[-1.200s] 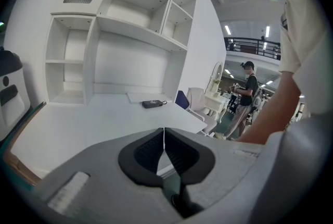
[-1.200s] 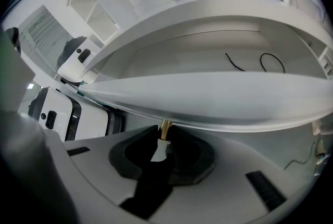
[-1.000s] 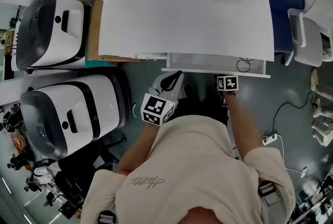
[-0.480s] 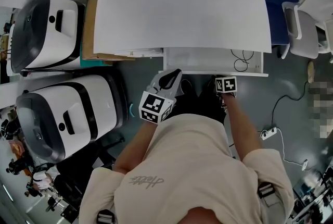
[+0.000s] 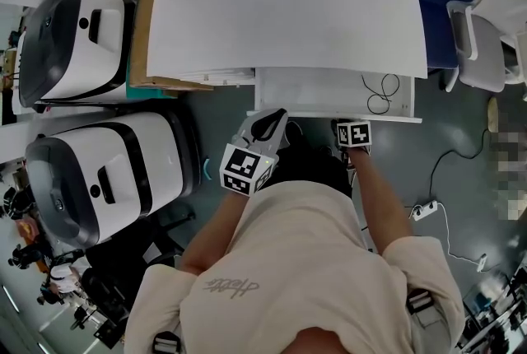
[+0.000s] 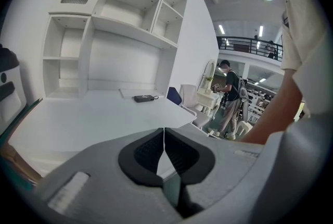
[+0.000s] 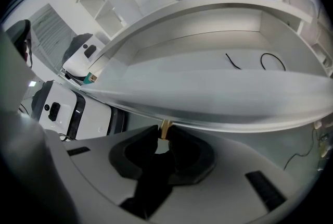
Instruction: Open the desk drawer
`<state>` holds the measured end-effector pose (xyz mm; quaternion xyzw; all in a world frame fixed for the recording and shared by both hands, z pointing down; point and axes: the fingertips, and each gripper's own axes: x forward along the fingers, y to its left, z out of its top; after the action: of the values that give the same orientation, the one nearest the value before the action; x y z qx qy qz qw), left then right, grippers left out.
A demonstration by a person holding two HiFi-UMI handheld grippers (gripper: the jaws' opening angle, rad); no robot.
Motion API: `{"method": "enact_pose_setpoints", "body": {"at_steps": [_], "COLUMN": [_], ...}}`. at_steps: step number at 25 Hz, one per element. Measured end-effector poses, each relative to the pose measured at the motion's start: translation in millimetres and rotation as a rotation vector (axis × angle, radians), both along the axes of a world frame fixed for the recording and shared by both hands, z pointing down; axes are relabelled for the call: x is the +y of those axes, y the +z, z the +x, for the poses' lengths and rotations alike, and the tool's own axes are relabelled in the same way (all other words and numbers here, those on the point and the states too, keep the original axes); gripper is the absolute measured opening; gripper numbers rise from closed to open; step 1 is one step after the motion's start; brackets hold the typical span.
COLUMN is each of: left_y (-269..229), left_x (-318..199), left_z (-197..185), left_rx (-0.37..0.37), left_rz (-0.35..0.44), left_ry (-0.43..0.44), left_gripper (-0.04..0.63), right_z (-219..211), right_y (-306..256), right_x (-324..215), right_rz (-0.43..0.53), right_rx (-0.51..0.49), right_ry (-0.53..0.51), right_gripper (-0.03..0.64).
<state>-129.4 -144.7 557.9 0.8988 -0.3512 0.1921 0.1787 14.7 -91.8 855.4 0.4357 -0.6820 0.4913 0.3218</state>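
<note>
Under the white desk (image 5: 288, 15), the drawer (image 5: 305, 93) sits partway out. It's shallow and white with a thin front panel, and inside there's just a thin black cable (image 5: 377, 94) looped at its right end. The right gripper (image 7: 163, 134) is pinched on the little brass-coloured knob (image 7: 165, 126) at the front edge. The left gripper (image 6: 164, 139) is pressed together on nothing, near the drawer's left corner.

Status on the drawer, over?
Right tongs shut on knob. Left tongs shut, empty, beside the front. Drawer part open, loose cable inside. No obstruction seen.
</note>
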Motion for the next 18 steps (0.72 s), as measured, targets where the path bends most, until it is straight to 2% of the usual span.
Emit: {"method": "enact_pose_setpoints", "body": {"at_steps": [8,18], "left_y": [-0.5,-5.9], "left_x": [37.7,83.5], "left_z": [18.1,16.9], "left_rx": [-0.018,-0.041], "left_rz": [-0.019,-0.021], "left_ry": [-0.028,-0.116], "left_gripper": [0.018,0.018], "right_z": [2.6,3.3], "right_y": [-1.3,-1.8], "right_x": [11.4,33.7], "right_rz": [0.016,0.020], "right_rx": [-0.028,-0.047], "right_ry": [-0.012,-0.021], "right_gripper": [0.072,0.072]}}
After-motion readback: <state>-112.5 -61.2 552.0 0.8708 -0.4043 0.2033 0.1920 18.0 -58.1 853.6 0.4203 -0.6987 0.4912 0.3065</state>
